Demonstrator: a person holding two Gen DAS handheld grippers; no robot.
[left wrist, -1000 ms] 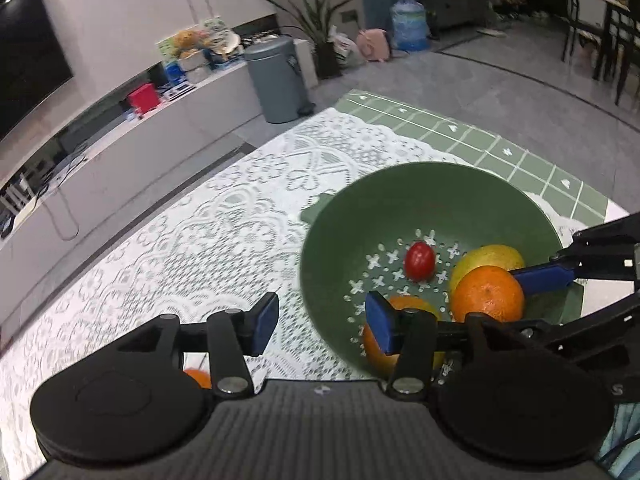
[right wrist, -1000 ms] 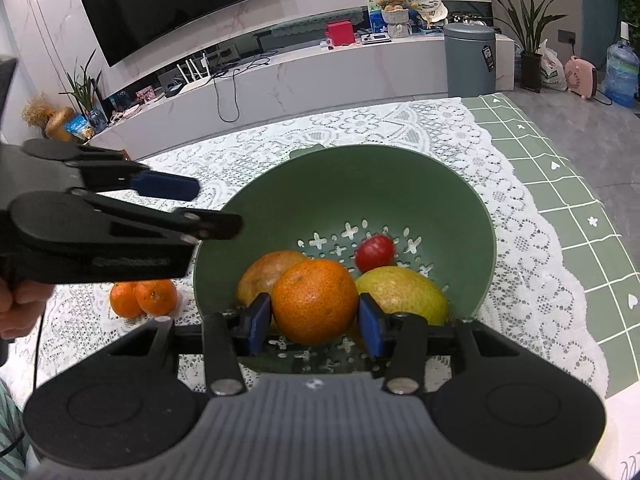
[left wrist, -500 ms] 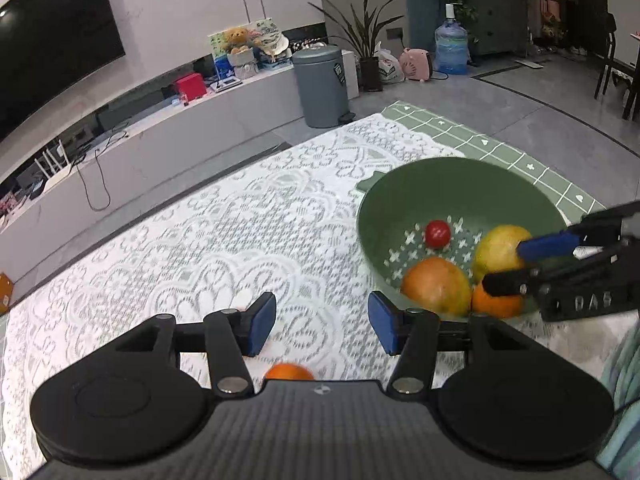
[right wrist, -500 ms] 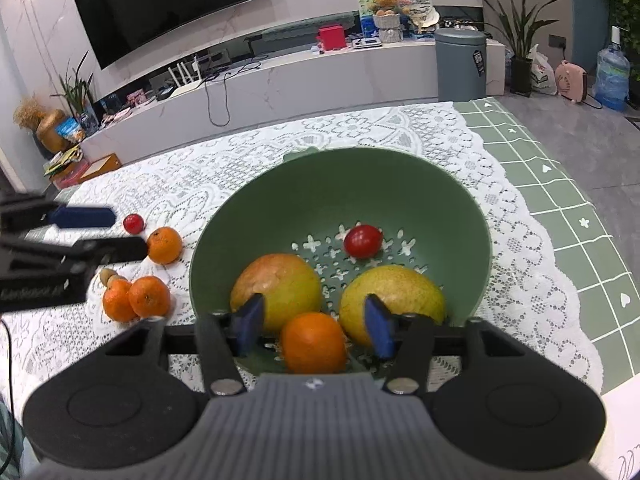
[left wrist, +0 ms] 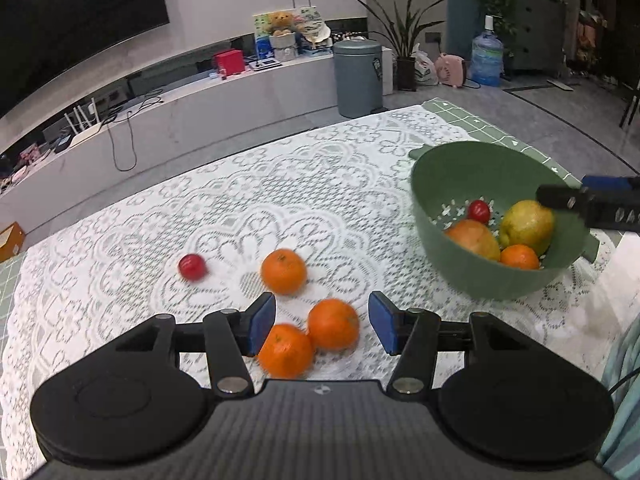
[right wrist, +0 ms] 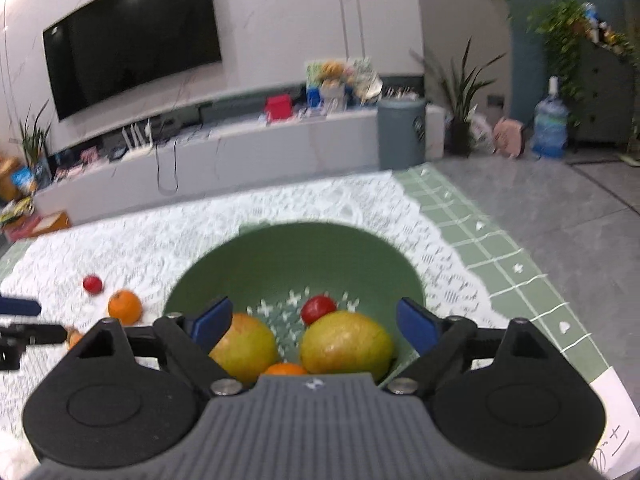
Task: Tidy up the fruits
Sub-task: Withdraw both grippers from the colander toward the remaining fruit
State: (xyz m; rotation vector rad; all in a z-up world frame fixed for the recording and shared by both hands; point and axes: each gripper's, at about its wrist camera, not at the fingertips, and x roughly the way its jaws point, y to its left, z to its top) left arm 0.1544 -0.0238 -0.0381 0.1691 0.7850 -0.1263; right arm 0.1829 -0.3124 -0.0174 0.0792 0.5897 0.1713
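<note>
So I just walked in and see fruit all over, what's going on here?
A person with two handheld grippers is gathering fruit into a green bowl. It already holds two mangoes, a tangerine and a small red fruit. The right gripper hangs open above it, empty. The left gripper is open over three tangerines and a red fruit on the lace cloth.

Counter (left wrist: 120, 240): bowl (left wrist: 440, 168) at right, holding a tomato (left wrist: 479, 211) at back, two mangoes (left wrist: 474, 238) (left wrist: 527, 225) side by side before it, one orange (left wrist: 519, 257) nearest. Left of bowl, on the cloth (left wrist: 320, 168): a second tomato (left wrist: 192, 266) far left, one orange (left wrist: 283, 265) beside it, two touching oranges (left wrist: 333, 323) (left wrist: 285, 350) nearer, between the left hand-held gripper (left wrist: 322, 323) fingers.
</note>
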